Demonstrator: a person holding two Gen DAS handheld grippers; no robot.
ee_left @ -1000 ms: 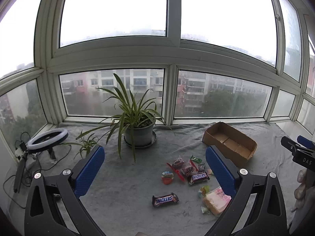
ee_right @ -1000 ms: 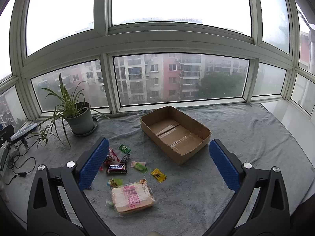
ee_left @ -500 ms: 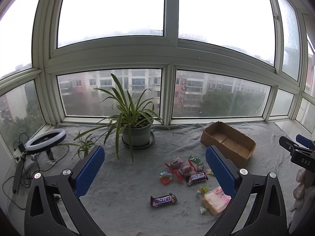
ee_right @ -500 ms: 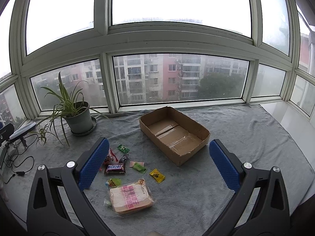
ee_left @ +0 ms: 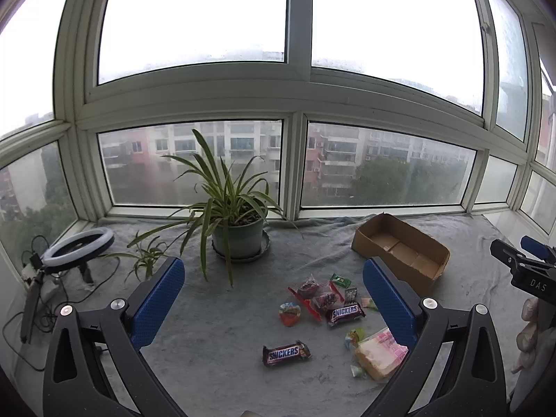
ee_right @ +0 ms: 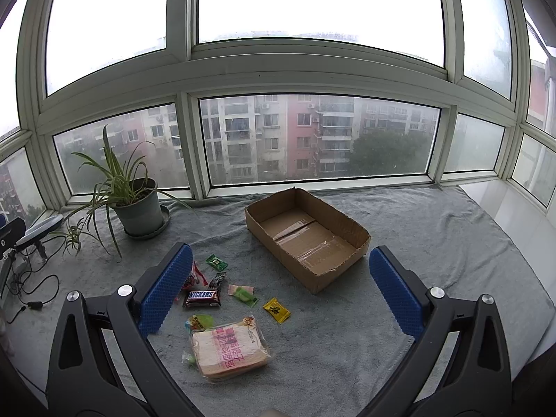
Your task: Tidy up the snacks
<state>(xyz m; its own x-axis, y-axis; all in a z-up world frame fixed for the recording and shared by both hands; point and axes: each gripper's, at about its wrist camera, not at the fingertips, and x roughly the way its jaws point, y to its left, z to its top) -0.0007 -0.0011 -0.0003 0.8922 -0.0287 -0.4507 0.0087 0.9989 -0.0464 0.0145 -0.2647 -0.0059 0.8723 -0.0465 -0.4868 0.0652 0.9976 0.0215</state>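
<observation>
Standing by the bay window, I see both tools held up above the grey blanket (ee_right: 434, 243) that covers the sill, nothing between their blue pads. The left gripper (ee_left: 274, 299) has its jaws spread wide, and so does the right gripper (ee_right: 279, 285); neither touches a snack.

The snacks lie loose toward the near edge of the blanket, left of the open cardboard box (ee_right: 305, 232), which sits empty near the middle with one short wall facing the window. The wrapped bread (ee_right: 229, 351) is nearest the front edge. It looks soft and puffy in a slick clear bag, so I would guess it crushes easily and wants a light pinch across its short sides. One Snickers bar (ee_left: 285, 353) lies alone at the front; a second Snickers bar (ee_right: 202, 298) sits in the cluster. Both look stiff enough to grip across the middle, though the wrapper is probably slippery. The little sachets, a yellow packet (ee_right: 276, 310) and a green packet (ee_right: 216, 262) among them, are flat and light (awkward to lift off cloth), best taken by an edge.

The potted plant (ee_right: 139, 208) stands toward the back left corner, well apart from the pile.
</observation>
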